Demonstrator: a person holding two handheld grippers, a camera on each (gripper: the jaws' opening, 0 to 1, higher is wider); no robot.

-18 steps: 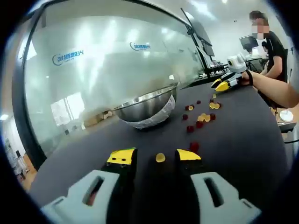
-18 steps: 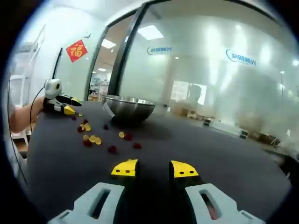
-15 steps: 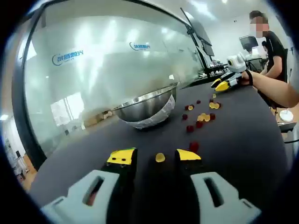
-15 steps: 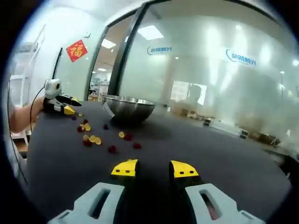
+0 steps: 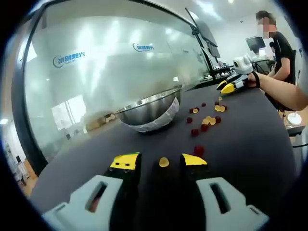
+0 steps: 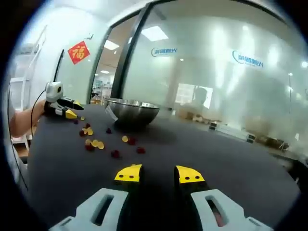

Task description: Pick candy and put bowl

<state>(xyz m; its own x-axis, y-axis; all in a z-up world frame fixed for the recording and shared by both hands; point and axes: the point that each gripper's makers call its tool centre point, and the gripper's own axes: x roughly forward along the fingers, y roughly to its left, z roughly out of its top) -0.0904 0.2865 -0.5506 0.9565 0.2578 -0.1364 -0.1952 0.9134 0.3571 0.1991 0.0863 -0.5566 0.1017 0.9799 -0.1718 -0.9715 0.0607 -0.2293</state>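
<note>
Yellow, round candy [image 5: 164, 162] is lying on the dark table [image 5: 250, 144] between and just beyond the left gripper [image 5: 159, 163] tips; its jaws are standing apart, empty. The bowl [image 5: 149, 109] is sitting farther ahead, slightly left. The right gripper [image 6: 159, 174] is resting well back from the sweets, jaws parted around nothing.

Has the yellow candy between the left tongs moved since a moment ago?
Barely: the yellow candy sits slightly higher against the tong tips, and the bowl shifted alike, so the camera moved, not the candy.
</note>
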